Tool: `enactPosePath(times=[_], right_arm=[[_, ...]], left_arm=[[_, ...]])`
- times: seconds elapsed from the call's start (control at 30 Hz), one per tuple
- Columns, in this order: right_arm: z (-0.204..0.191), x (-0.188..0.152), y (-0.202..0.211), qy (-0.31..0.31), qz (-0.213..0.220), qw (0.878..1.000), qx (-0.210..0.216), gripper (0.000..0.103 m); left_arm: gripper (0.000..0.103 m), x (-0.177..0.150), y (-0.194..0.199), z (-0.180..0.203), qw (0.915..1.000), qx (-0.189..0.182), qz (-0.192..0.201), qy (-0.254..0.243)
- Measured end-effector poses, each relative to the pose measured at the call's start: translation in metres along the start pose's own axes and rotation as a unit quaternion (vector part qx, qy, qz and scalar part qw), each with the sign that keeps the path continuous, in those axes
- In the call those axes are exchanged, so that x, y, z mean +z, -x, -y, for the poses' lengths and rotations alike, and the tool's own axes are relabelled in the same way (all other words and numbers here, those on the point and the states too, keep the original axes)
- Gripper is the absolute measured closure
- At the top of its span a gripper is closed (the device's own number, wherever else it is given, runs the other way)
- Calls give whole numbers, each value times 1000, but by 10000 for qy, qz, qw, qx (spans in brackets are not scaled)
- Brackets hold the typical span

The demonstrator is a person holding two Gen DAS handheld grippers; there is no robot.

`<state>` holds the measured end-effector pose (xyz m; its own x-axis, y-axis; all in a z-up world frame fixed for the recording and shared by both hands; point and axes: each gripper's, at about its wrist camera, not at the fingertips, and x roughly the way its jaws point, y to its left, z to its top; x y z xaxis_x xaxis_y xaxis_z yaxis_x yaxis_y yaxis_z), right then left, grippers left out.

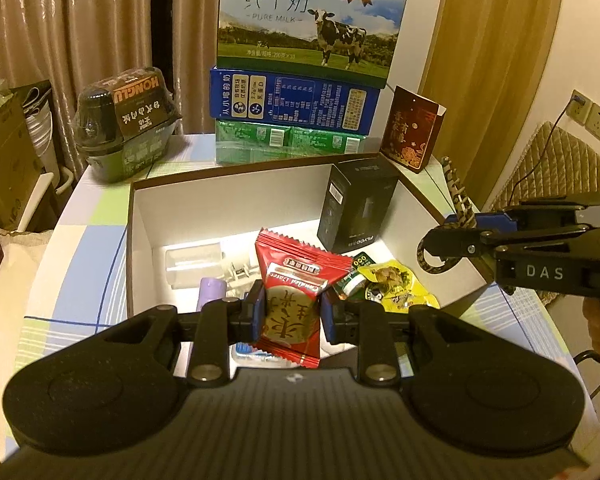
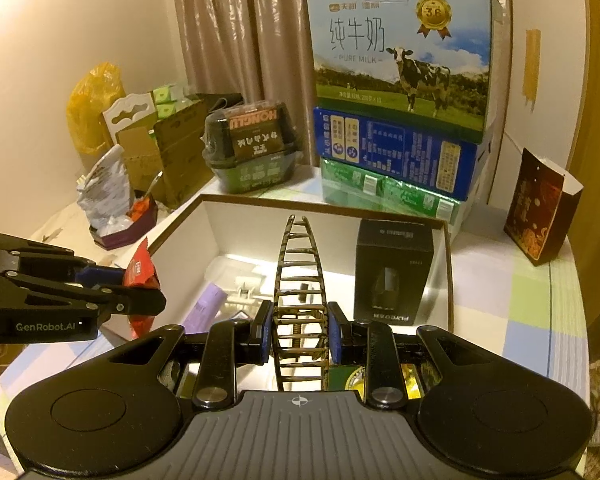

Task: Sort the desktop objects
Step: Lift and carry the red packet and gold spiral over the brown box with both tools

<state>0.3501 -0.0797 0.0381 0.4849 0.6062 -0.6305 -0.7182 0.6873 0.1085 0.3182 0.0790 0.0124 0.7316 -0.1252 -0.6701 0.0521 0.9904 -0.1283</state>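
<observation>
Where it meets the box [image 1: 138,220], left claw [image 1: 292,312] clamped on red sachet [image 1: 296,280], right claw [image 2: 299,330] gripping hair clip [image 2: 300,280] (tail hidden).

Warm, yellowish indoor light fills both views, rather dim. A bright patch glares on the white floor of the open box [image 1: 204,240], and sheen streaks the curtains [image 1: 72,20]. Fisheye bending curves the edges; dark corners vignette. Focus is mostly sharp.
</observation>
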Motion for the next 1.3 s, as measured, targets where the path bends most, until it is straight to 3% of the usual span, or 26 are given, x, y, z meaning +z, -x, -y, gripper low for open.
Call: enactPosePath(times=[0.67, 1.3], right_arm=[[2, 15, -83, -87, -504, 9986, -92, 79], [18, 22, -160, -371, -1067, 9922, -520, 79]], left_arm=[[80, 24, -53, -28, 9997, 98, -197, 44], [80, 45, -115, -69, 9982, 286, -520, 101]])
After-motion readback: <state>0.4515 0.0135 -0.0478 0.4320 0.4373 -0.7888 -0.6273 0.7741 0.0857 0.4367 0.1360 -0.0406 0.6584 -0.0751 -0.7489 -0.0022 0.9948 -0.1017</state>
